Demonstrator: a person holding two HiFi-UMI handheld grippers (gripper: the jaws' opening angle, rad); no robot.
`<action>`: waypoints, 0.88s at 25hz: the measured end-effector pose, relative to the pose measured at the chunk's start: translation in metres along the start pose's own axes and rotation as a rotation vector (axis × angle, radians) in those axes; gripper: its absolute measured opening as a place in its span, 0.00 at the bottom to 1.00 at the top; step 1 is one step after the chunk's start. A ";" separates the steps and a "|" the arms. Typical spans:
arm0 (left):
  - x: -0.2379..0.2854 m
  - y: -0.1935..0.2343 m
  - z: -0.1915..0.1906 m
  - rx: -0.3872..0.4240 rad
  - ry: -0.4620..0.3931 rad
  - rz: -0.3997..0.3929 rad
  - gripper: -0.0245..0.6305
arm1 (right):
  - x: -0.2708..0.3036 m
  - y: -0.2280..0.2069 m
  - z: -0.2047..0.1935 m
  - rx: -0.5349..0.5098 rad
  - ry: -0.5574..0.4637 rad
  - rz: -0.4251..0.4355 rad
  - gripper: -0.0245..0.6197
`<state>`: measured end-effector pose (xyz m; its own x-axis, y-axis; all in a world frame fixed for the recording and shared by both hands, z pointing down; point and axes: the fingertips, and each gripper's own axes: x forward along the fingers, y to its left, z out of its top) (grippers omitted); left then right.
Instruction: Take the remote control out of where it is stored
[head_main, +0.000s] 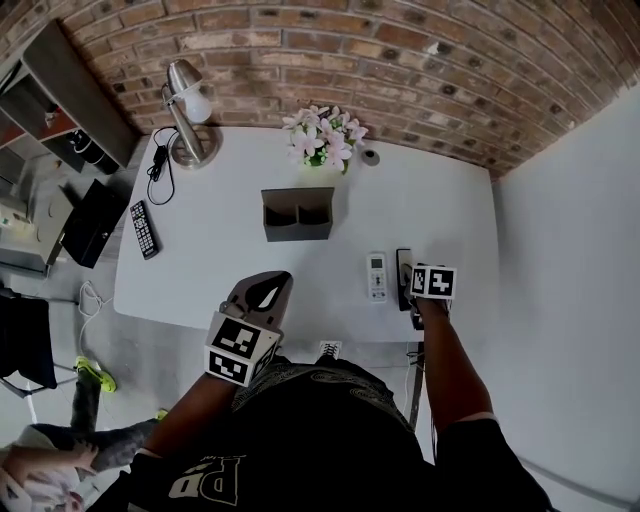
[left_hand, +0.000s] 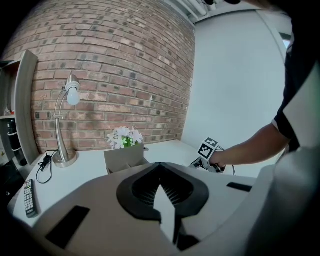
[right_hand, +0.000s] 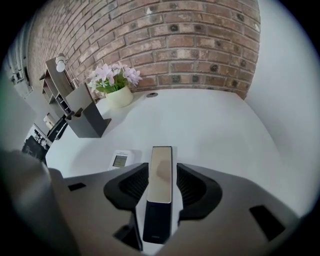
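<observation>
A slim black remote control (head_main: 403, 268) lies flat on the white table (head_main: 200, 280) near its right front corner. My right gripper (head_main: 416, 292) points steeply down over it. In the right gripper view the black remote (right_hand: 159, 210) runs lengthwise between the two jaws of the right gripper (right_hand: 162, 168), with thin gaps on both sides, so the jaws are open. A white remote (head_main: 377, 276) with a small screen lies just left of it. The grey two-slot organizer (head_main: 297, 228) stands mid-table. My left gripper (head_main: 268, 288) hovers at the table's front edge, shut and empty (left_hand: 160, 167).
Another black remote (head_main: 144, 229) lies at the table's left edge, by a cable. A desk lamp (head_main: 188, 110) stands at the back left and a pot of flowers (head_main: 323, 137) at the back centre. A brick wall runs behind. A dark shelf (head_main: 70, 90) stands to the left.
</observation>
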<state>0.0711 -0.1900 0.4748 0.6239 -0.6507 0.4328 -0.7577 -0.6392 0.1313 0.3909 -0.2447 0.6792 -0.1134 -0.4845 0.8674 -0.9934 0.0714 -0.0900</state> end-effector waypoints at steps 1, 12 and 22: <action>-0.001 0.001 0.001 -0.001 -0.002 -0.005 0.05 | -0.007 0.001 0.004 -0.002 -0.025 -0.006 0.31; -0.017 0.018 0.010 0.032 -0.015 -0.077 0.05 | -0.103 0.094 0.042 0.068 -0.377 0.130 0.31; -0.044 0.039 0.014 0.058 -0.044 -0.148 0.05 | -0.186 0.261 0.051 -0.046 -0.615 0.367 0.05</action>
<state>0.0171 -0.1919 0.4487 0.7364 -0.5644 0.3731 -0.6457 -0.7509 0.1385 0.1520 -0.1801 0.4695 -0.4430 -0.8249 0.3512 -0.8891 0.3539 -0.2902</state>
